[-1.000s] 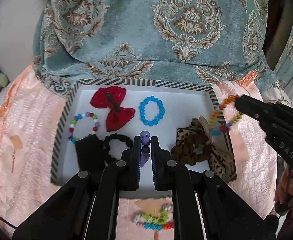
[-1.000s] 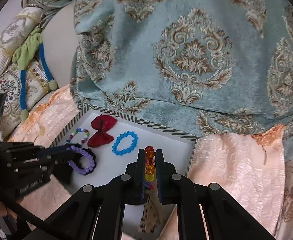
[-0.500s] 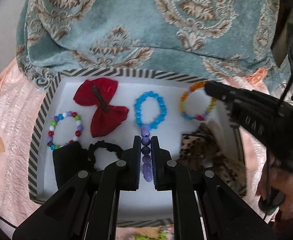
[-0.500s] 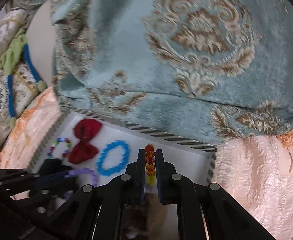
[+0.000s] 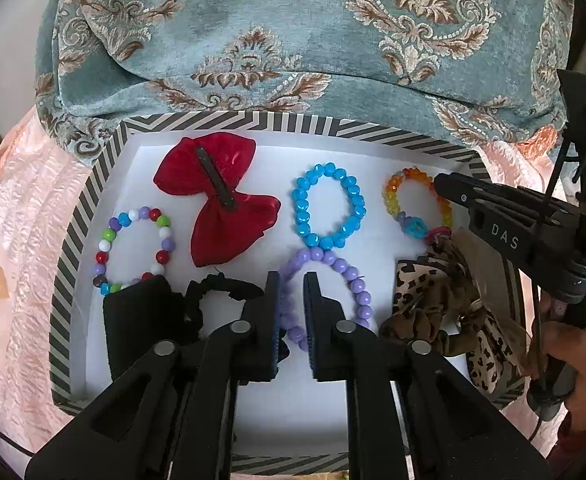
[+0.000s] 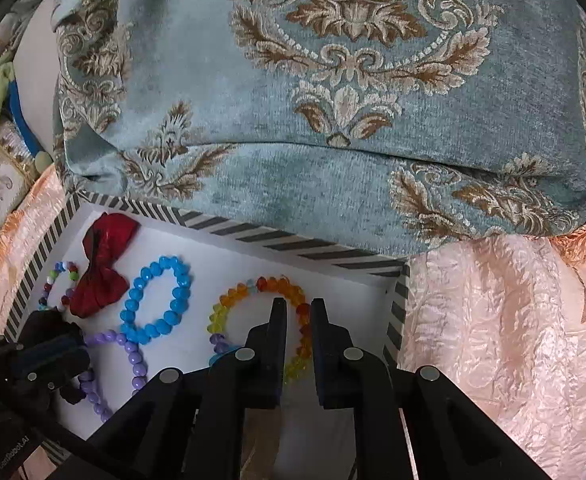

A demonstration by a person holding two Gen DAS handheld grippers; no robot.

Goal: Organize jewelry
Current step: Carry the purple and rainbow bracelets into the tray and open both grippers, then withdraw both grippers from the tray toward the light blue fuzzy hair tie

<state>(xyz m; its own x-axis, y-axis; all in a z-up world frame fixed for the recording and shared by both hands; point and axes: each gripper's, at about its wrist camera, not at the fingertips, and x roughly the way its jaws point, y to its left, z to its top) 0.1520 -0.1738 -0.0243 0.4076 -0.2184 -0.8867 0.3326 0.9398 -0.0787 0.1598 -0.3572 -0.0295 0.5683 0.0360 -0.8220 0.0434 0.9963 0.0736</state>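
Observation:
A white tray with a striped rim holds the jewelry. My left gripper is slightly open over the purple bead bracelet, which lies flat on the tray floor below the blue bracelet. My right gripper is slightly open over the rainbow bead bracelet, which lies flat at the tray's far right. A red bow, a multicolour bracelet, a black scrunchie and a leopard scrunchie also lie in the tray.
A teal patterned cushion presses against the tray's far rim. The tray sits on peach fabric. A black block lies in the tray's near left. A hand holds the right gripper's handle at the right edge.
Both grippers lowered into the tray and opened. The purple bracelet left the left jaws and the rainbow bracelet left the right jaws; both now lie flat on the tray.

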